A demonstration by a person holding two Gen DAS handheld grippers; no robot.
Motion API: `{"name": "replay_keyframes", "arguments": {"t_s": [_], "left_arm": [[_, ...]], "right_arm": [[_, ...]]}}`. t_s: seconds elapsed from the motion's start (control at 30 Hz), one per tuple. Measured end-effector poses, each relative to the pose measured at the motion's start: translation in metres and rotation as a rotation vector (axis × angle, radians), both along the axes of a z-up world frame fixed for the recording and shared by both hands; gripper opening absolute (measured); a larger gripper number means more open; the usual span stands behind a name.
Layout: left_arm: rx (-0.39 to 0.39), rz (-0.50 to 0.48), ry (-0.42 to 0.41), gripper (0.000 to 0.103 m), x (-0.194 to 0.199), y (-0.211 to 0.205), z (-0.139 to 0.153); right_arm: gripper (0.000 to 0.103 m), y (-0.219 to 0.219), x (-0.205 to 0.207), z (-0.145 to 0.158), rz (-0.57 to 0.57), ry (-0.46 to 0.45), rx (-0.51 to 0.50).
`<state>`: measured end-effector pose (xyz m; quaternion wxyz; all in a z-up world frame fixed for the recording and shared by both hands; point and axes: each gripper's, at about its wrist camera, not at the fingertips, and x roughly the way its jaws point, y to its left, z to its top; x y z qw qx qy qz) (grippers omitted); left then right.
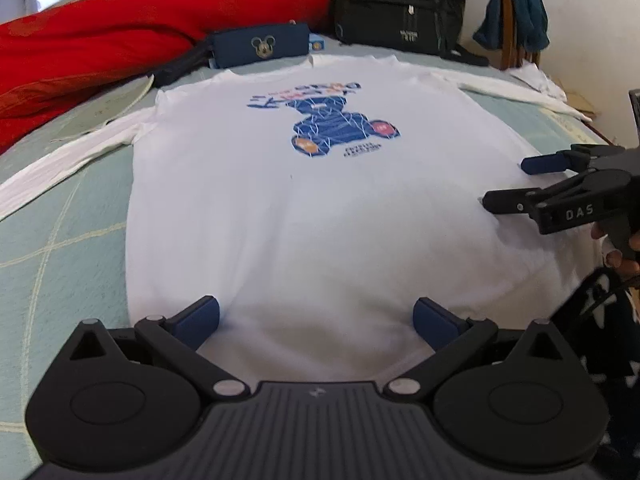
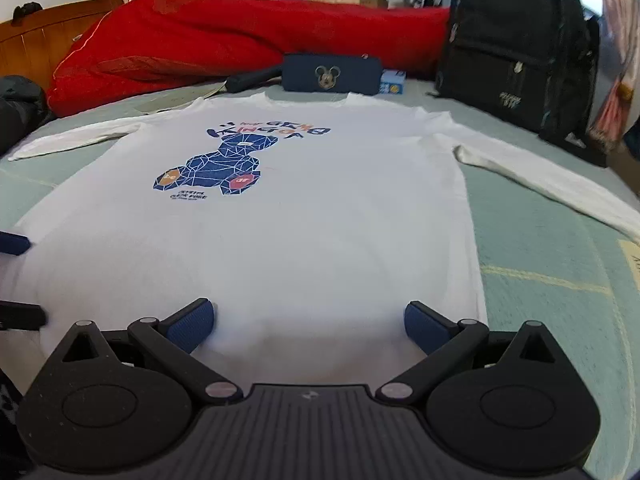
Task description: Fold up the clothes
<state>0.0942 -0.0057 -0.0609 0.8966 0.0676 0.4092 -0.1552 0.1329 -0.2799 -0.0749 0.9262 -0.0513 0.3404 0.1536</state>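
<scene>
A: Both grippers are over the hem end of the white long-sleeve shirt [image 1: 304,208], which lies flat, print up, on the pale green checked bedsheet [image 1: 60,240].

B: Left side first?

A: Left sleeve [image 1: 60,160] runs out straight across the sheet. My left gripper [image 1: 316,318] has its fingers spread wide over the hem, nothing between the blue pads [image 1: 200,320].

B: Middle?

A: Blue bear graphic [image 1: 340,120] on the chest, collar pointing away from me. Beyond it: red bedding [image 1: 120,40], a navy pouch [image 1: 260,46] with a mouse emblem, a black backpack [image 1: 400,4].

B: Right?

A: My right gripper [image 2: 308,324] is just as wide apart, empty, also over the hem near the shirt's right side edge. From the left camera its fingers sit over that edge of the fabric; contact unclear. Right sleeve [image 2: 540,184] stretches out over the sheet.
</scene>
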Motion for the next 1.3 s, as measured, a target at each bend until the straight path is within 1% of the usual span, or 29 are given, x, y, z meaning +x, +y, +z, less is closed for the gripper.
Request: {"name": "replay_keyframes", "arguments": {"t_s": [0.03,0.07,0.17,0.2,0.23,0.3,0.33,0.4,0.47,0.53,0.57,0.67,0.77,0.83,0.9,1.0,1.03,1.13,1.2,1.23,1.3], "left_arm": [[-0.001,-0.006,0.013,0.102,0.003,0.001,0.004],[0.003,-0.011,0.003,0.102,0.006,0.001,0.008],[0.027,-0.013,-0.076,0.102,0.017,0.0,0.016],[0.027,-0.008,-0.083,0.102,0.022,-0.001,0.015],[0.014,-0.003,-0.076,0.102,0.027,-0.001,0.011],[-0.02,0.025,-0.024,0.102,0.033,-0.001,-0.001],[-0.026,0.032,-0.013,0.102,0.032,0.0,-0.005],[-0.016,0.028,-0.036,0.102,0.021,-0.001,-0.007],[-0.025,0.012,-0.023,0.102,0.015,0.003,-0.004],[-0.042,-0.007,-0.006,0.102,0.017,0.013,0.006],[-0.037,-0.003,-0.019,0.102,0.021,0.02,0.013],[0.024,0.058,-0.119,0.102,0.041,0.046,0.037],[0.113,0.161,-0.208,0.102,0.078,0.087,0.056],[0.155,0.241,-0.221,0.102,0.107,0.12,0.061],[0.195,0.328,-0.216,0.102,0.138,0.154,0.06],[0.251,0.433,-0.178,0.102,0.183,0.204,0.045],[0.258,0.461,-0.158,0.102,0.197,0.218,0.038],[0.231,0.51,-0.149,0.102,0.224,0.25,0.017],[0.206,0.531,-0.128,0.102,0.234,0.266,0.005],[0.178,0.539,-0.117,0.102,0.235,0.273,-0.001],[0.085,0.556,-0.105,0.102,0.228,0.285,-0.008]], "right_arm": [[0.103,0.001,-0.002,0.001,-0.013,-0.002,0.0],[0.103,0.0,-0.002,0.002,-0.021,0.002,0.003],[0.103,0.0,0.0,0.005,-0.029,0.022,0.008],[0.103,0.0,0.001,0.005,-0.029,0.028,0.007],[0.103,0.0,0.002,0.006,-0.034,0.033,0.008],[0.103,0.001,0.001,0.006,-0.044,0.033,0.009],[0.103,0.002,0.001,0.006,-0.045,0.032,0.007],[0.103,0.002,-0.001,0.006,-0.047,0.029,0.004],[0.103,0.001,-0.002,0.006,-0.051,0.032,0.01],[0.103,0.001,-0.002,0.008,-0.061,0.042,0.022],[0.103,0.001,-0.002,0.01,-0.067,0.049,0.032],[0.103,0.001,0.0,0.017,-0.074,0.071,0.088],[0.103,0.002,0.001,0.025,-0.066,0.072,0.137],[0.103,0.005,0.002,0.03,-0.061,0.058,0.142],[0.103,0.01,0.005,0.034,-0.058,0.048,0.134],[0.103,0.019,0.011,0.038,-0.054,0.047,0.123],[0.103,0.023,0.014,0.04,-0.056,0.047,0.121],[0.103,0.034,0.021,0.043,-0.061,0.046,0.113],[0.103,0.042,0.026,0.045,-0.065,0.049,0.114],[0.103,0.045,0.028,0.046,-0.067,0.052,0.116],[0.103,0.051,0.032,0.047,-0.069,0.059,0.118]]}}
